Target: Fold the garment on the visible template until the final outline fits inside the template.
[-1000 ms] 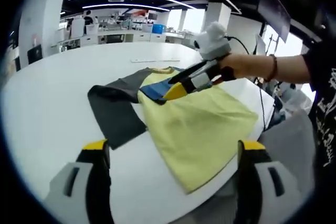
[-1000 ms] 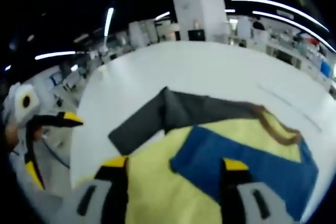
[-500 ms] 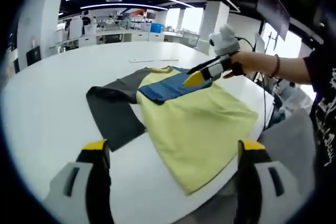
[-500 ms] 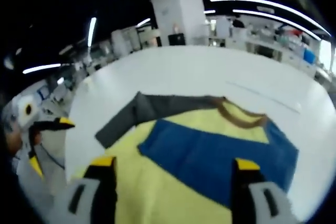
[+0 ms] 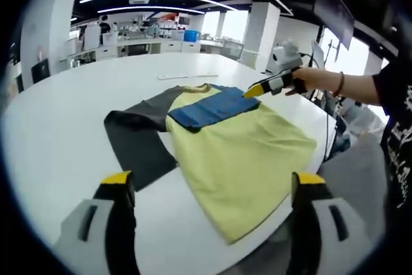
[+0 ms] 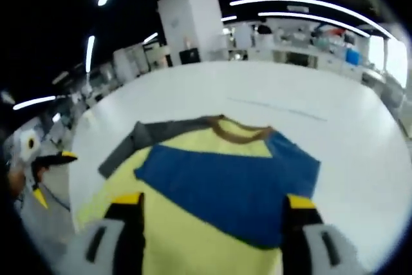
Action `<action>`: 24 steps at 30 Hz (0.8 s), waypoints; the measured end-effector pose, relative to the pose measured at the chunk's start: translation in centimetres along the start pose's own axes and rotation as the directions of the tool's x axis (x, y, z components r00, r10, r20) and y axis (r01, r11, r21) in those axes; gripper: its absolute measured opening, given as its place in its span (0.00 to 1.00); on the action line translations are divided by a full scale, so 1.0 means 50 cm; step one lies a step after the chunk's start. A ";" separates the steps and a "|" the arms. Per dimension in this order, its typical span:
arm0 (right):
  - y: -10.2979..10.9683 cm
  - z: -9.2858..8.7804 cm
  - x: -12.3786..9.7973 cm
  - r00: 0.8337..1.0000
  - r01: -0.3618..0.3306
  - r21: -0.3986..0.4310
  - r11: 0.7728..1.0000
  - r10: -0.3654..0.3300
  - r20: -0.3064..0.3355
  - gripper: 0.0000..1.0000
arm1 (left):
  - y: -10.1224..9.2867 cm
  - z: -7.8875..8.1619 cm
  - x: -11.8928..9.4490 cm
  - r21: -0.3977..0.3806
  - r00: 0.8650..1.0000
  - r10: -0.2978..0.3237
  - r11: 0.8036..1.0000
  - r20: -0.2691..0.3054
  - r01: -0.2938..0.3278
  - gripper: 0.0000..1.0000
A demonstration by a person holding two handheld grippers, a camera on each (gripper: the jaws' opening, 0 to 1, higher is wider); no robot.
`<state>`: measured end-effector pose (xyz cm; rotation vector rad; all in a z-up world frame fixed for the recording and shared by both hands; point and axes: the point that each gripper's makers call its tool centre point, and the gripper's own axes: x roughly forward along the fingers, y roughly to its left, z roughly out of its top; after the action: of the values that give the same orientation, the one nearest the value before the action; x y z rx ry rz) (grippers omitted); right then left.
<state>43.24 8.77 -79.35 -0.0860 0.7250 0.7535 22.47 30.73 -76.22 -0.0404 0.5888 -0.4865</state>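
A yellow T-shirt (image 5: 241,152) lies flat on the white table (image 5: 64,120), with its blue sleeve (image 5: 212,107) folded across the chest and a brown collar (image 6: 235,132). A dark grey template sheet (image 5: 138,143) sticks out from under its left side. My left gripper (image 5: 209,194) stands open in front of the shirt's hem, holding nothing. The right gripper (image 5: 273,84), held by a hand, hovers above the shirt's far right edge. In the right gripper view my right gripper (image 6: 209,207) is open above the yellow body (image 6: 199,243), just short of the blue sleeve (image 6: 225,181).
The table edge (image 5: 302,178) runs close to the shirt's right side, where a person's arm (image 5: 351,85) and dark shirt stand. A thin white strip (image 5: 190,76) lies on the far table. Desks and pillars fill the background. The left gripper (image 6: 45,165) shows at the left.
The right gripper let go of the blue sleeve, which now lies folded flat on the shirt, and drew back up and right. The left gripper stayed put.
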 end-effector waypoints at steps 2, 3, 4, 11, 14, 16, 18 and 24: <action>-0.011 -0.004 -0.009 1.000 0.010 0.005 1.000 -0.010 0.003 0.84 | 0.002 -0.001 0.000 0.003 1.000 -0.002 1.000 -0.005 0.003 0.99; -0.019 -0.008 -0.016 1.000 0.014 0.009 1.000 -0.014 0.005 0.82 | 0.004 0.000 0.001 0.005 1.000 -0.003 1.000 -0.002 0.003 0.99; -0.024 -0.010 -0.020 1.000 0.018 0.014 1.000 -0.018 0.006 0.80 | 0.004 0.001 0.001 0.006 1.000 -0.003 1.000 0.001 0.003 0.99; -0.082 -0.027 -0.054 0.997 0.073 0.030 0.997 -0.074 0.022 0.64 | 0.011 0.001 0.003 0.010 1.000 -0.006 1.000 0.000 0.006 0.99; -0.095 -0.036 -0.065 0.996 0.091 0.036 0.995 -0.092 0.018 0.55 | 0.010 -0.001 0.003 0.011 1.000 -0.007 1.000 -0.006 0.007 0.99; -0.109 -0.045 -0.068 0.995 0.102 0.044 0.994 -0.102 0.011 0.53 | 0.008 0.000 0.004 0.013 1.000 -0.011 1.000 -0.008 0.011 0.99; -0.120 -0.053 -0.070 0.994 0.111 0.039 0.993 -0.111 0.004 0.49 | 0.008 0.000 0.006 0.013 1.000 -0.014 1.000 -0.009 0.015 0.99; -0.138 -0.074 -0.080 0.993 0.120 0.055 0.991 -0.119 -0.008 0.34 | 0.001 0.000 0.007 0.021 1.000 -0.014 1.000 -0.016 0.014 0.98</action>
<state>43.65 0.11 -80.88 -0.0805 0.7381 0.6186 22.75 30.60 -76.41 -0.0210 0.5994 -0.5067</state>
